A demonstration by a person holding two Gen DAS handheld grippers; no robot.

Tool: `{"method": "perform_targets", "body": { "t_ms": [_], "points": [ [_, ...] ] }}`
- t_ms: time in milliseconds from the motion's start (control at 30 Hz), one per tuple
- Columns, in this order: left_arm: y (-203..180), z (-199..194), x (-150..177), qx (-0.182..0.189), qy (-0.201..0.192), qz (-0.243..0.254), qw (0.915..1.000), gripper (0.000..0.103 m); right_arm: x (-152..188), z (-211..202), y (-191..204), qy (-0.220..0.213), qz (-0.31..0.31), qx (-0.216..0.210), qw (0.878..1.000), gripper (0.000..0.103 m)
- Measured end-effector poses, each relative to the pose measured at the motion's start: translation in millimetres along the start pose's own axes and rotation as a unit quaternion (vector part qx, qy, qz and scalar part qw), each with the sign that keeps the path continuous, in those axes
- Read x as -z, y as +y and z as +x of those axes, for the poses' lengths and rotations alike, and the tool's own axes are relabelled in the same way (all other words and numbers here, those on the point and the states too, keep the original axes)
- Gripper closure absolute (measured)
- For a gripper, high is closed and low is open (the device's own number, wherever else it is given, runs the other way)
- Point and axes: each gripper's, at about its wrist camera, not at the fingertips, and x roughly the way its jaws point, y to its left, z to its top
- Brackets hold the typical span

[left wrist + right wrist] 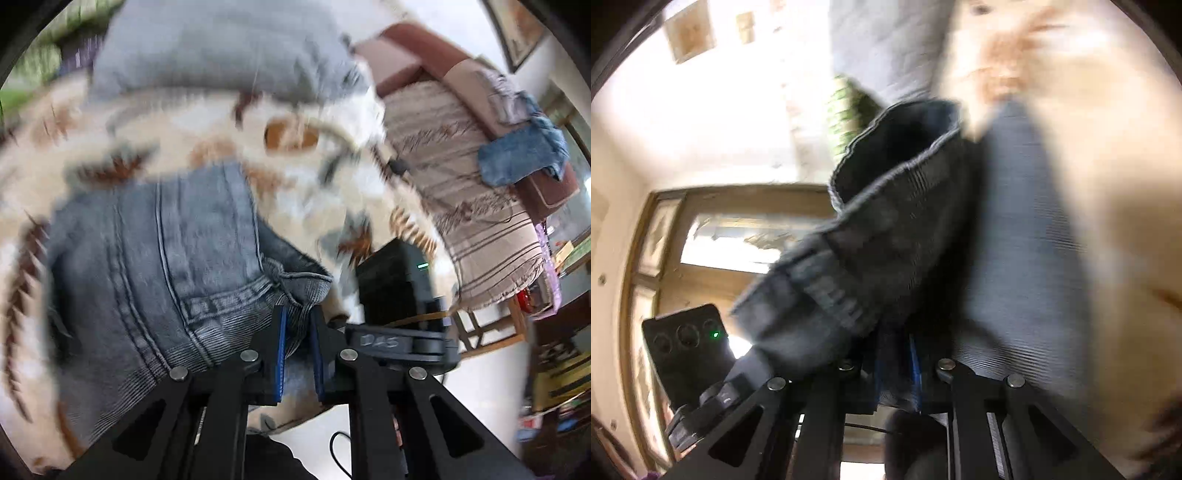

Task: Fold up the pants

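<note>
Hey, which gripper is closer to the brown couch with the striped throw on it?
Left, probably. The couch lies ahead and to the right of the left gripper, beyond the right gripper beside it. Both grippers clamp the jeans; the right wrist view shows no couch.

Only legible mark: "DAS" (handwritten, faint, last letter could be a 5) on the other gripper's black body (391, 341), seen in left wrist view. Right wrist view too blurred, nothing readable.
</note>
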Motion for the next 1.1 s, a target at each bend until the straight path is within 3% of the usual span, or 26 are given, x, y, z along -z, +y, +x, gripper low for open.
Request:
{"method": "perform_targets", "body": {
  "t_ms": [67,167,233,300,333,367,433,500,600,667,800,900,1000,1067,1100],
  "points": [
    [15,19,7,0.012,0.036,-0.023,0.9990,0.091,3,-8,-14,-0.005,0.008,0.051,0.999,0.090],
    [19,11,10,0.027,0.044,-0.035,0.9980,0.090,5,-19,-14,-0.014,0.006,0.063,0.998,0.090],
    [13,-6,7,0.034,0.033,-0.017,0.9987,0.088,4,-34,5,-0.036,-0.031,0.109,0.993,0.090],
    [3,-36,4,0.051,0.002,0.014,0.9986,0.079,-1,-52,25,-0.066,-0.058,0.147,0.985,0.088],
    [1,-50,3,0.050,-0.018,0.025,0.9982,0.070,-3,-59,39,-0.082,-0.077,0.155,0.982,0.088],
    [2,-61,1,0.044,-0.037,0.031,0.9978,0.058,-9,-71,54,-0.092,-0.097,0.155,0.979,0.088],
    [9,-82,-2,0.017,-0.077,0.034,0.9963,0.048,-17,-71,75,-0.097,-0.123,0.154,0.976,0.087],
    [28,-94,-4,-0.036,-0.100,0.018,0.9942,0.047,-22,-62,96,-0.088,-0.147,0.145,0.974,0.085],
    [61,-93,-2,-0.107,-0.096,-0.029,0.9892,0.048,-37,-23,121,-0.061,-0.163,0.148,0.974,0.082],
    [74,-83,-1,-0.128,-0.086,-0.047,0.9870,0.048,-40,-6,129,-0.049,-0.170,0.155,0.972,0.082],
    [83,-65,14,-0.149,-0.057,-0.043,0.9863,0.048,-56,42,129,-0.046,-0.156,0.183,0.969,0.082],
    [82,-55,24,-0.140,-0.040,-0.036,0.9887,0.048,-67,59,114,-0.042,-0.151,0.226,0.961,0.082],
    [73,-44,34,-0.154,-0.038,-0.004,0.9874,0.048,-74,48,87,-0.069,-0.128,0.250,0.957,0.082],
    [64,-34,42,-0.165,-0.028,0.033,0.9854,0.048,-78,23,63,-0.112,-0.093,0.300,0.943,0.082],
    [62,-29,47,-0.166,-0.024,0.042,0.9850,0.048,-79,14,54,-0.120,-0.078,0.299,0.943,0.082]
  ]
}}
